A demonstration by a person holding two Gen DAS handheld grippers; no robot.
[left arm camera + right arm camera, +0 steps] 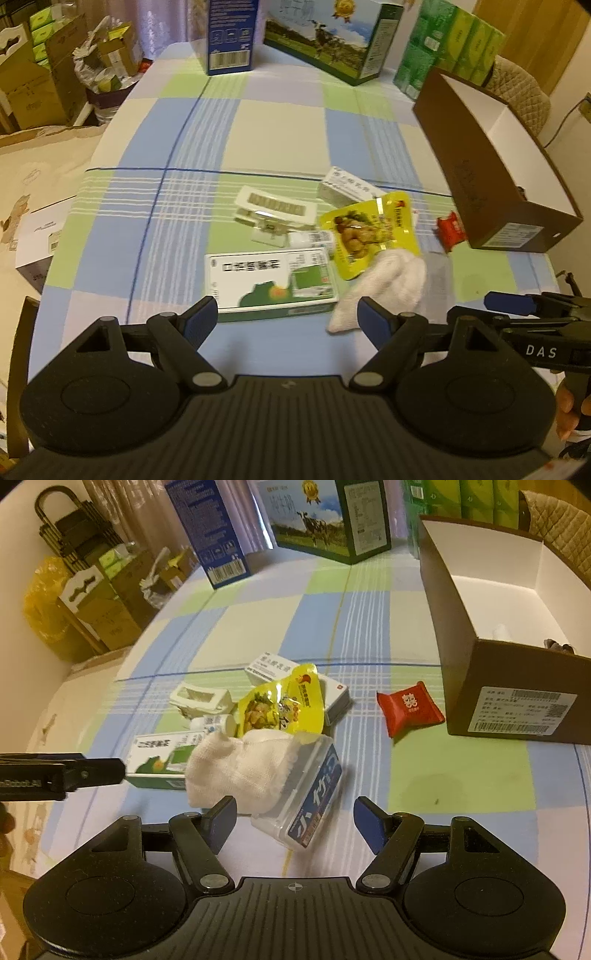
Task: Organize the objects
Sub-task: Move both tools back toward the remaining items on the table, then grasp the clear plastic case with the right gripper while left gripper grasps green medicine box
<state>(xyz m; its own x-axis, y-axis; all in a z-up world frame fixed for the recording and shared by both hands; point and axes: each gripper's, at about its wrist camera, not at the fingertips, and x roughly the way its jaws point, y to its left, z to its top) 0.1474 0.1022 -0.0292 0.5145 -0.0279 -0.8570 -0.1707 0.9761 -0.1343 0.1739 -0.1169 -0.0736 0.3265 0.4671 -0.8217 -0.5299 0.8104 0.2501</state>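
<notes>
A pile of small items lies on the checked tablecloth: a green-and-white carton (271, 282) (157, 758), a white cloth (384, 286) (240, 768), a yellow snack pouch (373, 230) (282, 705), a blue-and-white plastic box (314, 801), a white clip-like piece (275, 208) (199, 699), a small white bottle (214, 723), a white box (345, 186) (269, 666) and a red packet (450, 230) (408, 707). My left gripper (288, 319) is open just short of the carton. My right gripper (293, 818) is open around the near end of the plastic box and cloth.
An open brown cardboard box (491, 173) (513, 701) with a white inside stands at the right. A blue carton (231, 35) (207, 531), a cow-print milk box (325, 37) (325, 518) and green tissue packs (450, 48) line the far edge. Boxes stand on the floor at left.
</notes>
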